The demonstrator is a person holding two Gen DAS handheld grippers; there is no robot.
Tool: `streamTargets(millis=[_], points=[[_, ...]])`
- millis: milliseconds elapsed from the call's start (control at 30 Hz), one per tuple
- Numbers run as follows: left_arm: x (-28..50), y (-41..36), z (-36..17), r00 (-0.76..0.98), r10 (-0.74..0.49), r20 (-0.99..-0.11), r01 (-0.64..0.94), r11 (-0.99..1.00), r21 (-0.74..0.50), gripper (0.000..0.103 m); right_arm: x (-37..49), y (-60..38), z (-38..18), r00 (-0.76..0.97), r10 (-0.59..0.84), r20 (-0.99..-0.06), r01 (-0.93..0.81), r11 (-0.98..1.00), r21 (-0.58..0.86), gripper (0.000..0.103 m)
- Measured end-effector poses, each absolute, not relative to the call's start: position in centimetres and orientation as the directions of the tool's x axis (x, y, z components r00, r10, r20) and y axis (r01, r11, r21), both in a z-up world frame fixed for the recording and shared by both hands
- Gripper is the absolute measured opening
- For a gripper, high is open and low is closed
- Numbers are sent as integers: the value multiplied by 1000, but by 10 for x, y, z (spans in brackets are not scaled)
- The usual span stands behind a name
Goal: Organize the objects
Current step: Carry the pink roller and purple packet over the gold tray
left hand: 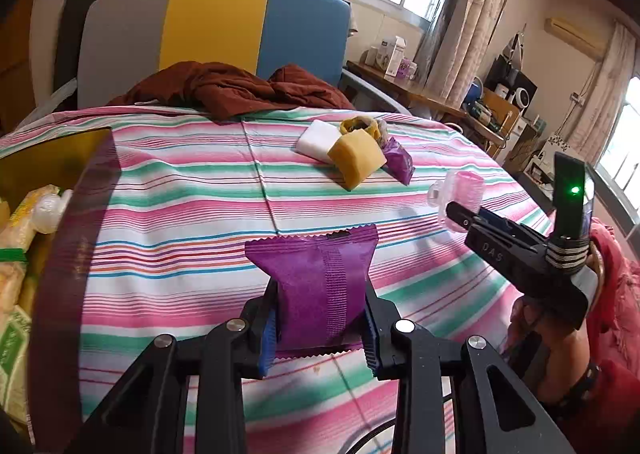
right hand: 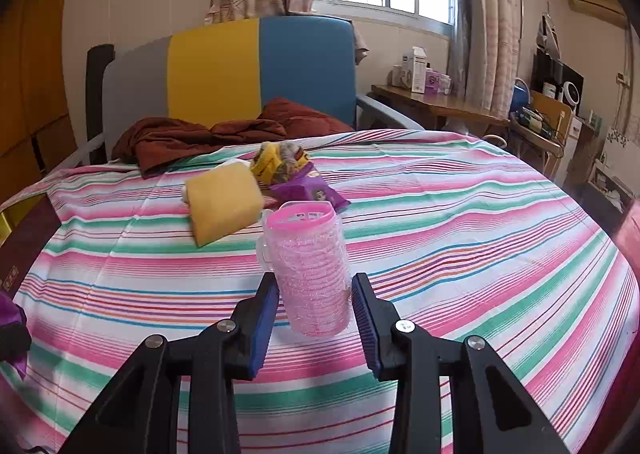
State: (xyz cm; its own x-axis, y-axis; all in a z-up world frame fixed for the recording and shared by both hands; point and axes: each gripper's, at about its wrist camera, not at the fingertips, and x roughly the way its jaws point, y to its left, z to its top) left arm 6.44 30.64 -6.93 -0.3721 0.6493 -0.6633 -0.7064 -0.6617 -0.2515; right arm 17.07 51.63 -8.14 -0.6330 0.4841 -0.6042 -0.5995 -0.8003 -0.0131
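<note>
Clamped between the left gripper's (left hand: 320, 328) blue pads: a purple packet (left hand: 316, 286), lifted clear of the striped sheet (left hand: 180, 194). Nipped likewise in the right gripper (right hand: 316, 306), jaws closed on its sides: a pink hair roller (right hand: 310, 270), upright, above that sheet. Farther up the sheet, heaped together: a yellow sponge (left hand: 356, 164), a white block (left hand: 318, 140), another purple packet (left hand: 398, 162). At the sheet's left edge, a dark-rimmed box (left hand: 60, 254) holding packets.
</note>
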Motion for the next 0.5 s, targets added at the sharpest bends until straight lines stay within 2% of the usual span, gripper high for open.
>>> streamTargets(millis=[300, 500], points=[[70, 267, -49, -393, 670, -630, -713, -655, -252, 35, 168, 479, -68, -686, 371, -626, -531, -843, 83, 37], [72, 236, -37, -424, 676, -603, -687, -674, -271, 35, 154, 440, -55, -742, 239, -626, -434, -883, 177, 37]])
